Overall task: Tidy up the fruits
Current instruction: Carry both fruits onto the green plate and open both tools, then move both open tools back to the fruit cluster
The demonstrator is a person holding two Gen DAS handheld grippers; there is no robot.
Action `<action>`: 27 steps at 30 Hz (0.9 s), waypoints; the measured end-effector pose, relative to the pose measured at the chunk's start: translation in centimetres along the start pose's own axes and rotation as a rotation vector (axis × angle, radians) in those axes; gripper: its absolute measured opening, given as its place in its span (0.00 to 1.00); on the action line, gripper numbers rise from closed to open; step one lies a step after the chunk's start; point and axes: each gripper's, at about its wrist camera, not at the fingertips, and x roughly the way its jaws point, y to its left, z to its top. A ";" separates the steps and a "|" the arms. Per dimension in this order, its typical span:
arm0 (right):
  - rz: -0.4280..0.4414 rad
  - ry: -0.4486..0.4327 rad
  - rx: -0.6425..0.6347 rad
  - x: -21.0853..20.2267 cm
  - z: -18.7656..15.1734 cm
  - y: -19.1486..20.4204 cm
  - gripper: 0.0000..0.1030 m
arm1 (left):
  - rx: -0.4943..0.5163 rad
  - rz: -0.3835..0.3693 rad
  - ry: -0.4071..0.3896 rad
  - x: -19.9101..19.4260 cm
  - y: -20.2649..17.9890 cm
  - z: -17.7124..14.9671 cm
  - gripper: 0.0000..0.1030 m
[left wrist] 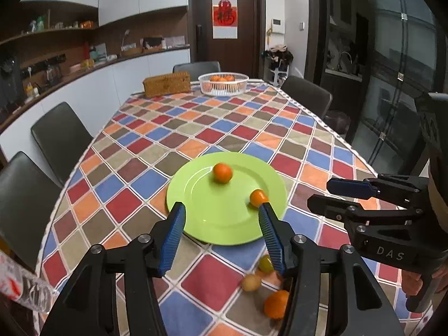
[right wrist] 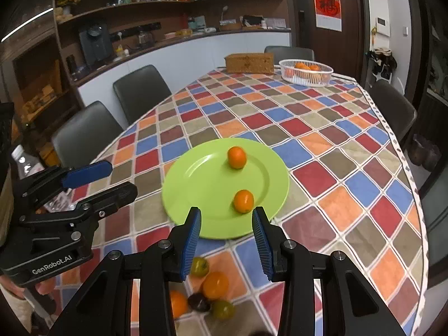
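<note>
A lime-green plate (left wrist: 196,187) (right wrist: 201,179) lies on the checked tablecloth with two oranges on it: one near the far side (left wrist: 222,172) (right wrist: 237,156), one near the right rim (left wrist: 258,197) (right wrist: 243,201). My left gripper (left wrist: 221,211) hovers open above the plate's near edge, nothing between its blue pads. My right gripper (right wrist: 226,212) is also open and empty over the near rim, just short of the nearer orange. Each gripper shows in the other's view: the right (left wrist: 319,194), the left (right wrist: 123,179). Loose fruit lies below the grippers: an orange (right wrist: 215,285), a greenish fruit (right wrist: 199,266), a dark fruit (right wrist: 198,302).
A white basket (left wrist: 223,84) (right wrist: 306,72) holding oranges stands at the table's far end beside a woven box (left wrist: 167,84). Dark chairs (right wrist: 140,92) line the left side and the far right. A plastic bottle (right wrist: 25,165) stands at the near left. The table edge (right wrist: 403,162) runs along the right.
</note>
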 end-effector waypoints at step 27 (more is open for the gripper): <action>-0.062 -0.045 0.006 -9.0 -8.7 0.4 0.54 | -0.099 0.010 -0.040 -8.1 -4.8 -7.7 0.72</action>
